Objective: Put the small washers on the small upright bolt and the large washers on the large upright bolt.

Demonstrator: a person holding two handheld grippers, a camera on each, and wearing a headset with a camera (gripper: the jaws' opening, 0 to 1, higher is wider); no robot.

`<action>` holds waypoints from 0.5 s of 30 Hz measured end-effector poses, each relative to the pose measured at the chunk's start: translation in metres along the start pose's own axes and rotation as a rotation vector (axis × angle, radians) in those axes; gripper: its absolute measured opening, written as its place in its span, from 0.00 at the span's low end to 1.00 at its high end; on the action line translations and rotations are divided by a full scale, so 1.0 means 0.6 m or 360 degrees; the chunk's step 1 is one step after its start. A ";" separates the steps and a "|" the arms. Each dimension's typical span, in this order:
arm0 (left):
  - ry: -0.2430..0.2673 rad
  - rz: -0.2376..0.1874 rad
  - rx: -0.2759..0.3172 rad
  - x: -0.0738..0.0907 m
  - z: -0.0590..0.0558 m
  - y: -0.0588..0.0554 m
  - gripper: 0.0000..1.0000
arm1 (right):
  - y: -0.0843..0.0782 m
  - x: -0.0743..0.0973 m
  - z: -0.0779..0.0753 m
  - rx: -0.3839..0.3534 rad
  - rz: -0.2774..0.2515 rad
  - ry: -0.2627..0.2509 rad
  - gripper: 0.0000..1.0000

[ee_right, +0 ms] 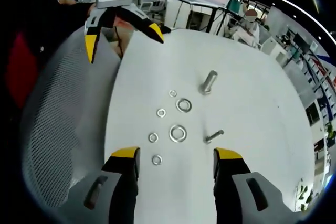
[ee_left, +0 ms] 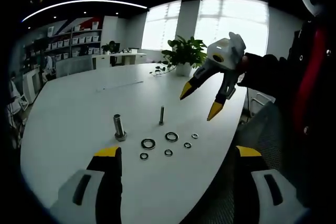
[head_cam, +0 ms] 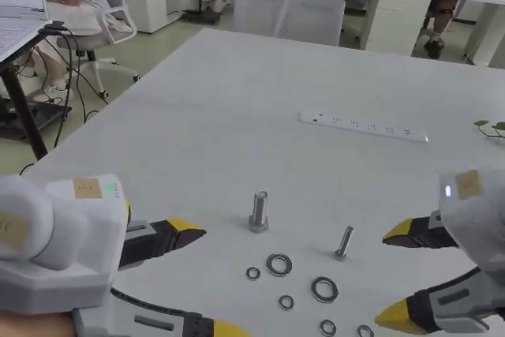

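I count two large washers and four small washers lying loose on the table between my left claw and right claw, both spread wide and empty. Two bolts stand just beyond the washers: the large bolt nearer the left claw, the small bolt nearer the right.

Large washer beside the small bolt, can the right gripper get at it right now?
Probably yes. The right gripper is open, the large washer lies flat just ahead of its jaws, and the small bolt stands to one side, not between them.
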State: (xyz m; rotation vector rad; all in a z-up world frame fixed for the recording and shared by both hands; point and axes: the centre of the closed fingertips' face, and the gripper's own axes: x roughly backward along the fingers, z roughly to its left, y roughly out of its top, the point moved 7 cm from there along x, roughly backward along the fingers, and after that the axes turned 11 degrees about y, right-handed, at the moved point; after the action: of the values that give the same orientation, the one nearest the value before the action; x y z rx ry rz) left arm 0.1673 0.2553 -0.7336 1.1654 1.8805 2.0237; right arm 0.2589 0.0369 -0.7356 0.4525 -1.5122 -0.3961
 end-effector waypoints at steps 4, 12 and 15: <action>0.0003 0.0000 0.0000 0.000 -0.001 0.000 0.87 | 0.016 -0.012 -0.011 0.0045 0.0041 0.0032 0.53; 0.0004 0.0003 -0.0003 0.000 -0.001 -0.002 0.87 | 0.033 -0.032 -0.024 0.0082 0.0102 0.0092 0.49; 0.0006 0.0000 -0.0005 0.000 0.000 -0.003 0.87 | 0.034 -0.039 -0.030 0.0083 0.0124 0.0108 0.48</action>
State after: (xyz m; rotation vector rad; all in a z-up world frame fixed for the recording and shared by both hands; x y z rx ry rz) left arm 0.1668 0.2554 -0.7352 1.1618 1.8784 2.0298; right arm 0.2755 0.0673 -0.7451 0.4425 -1.4720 -0.2784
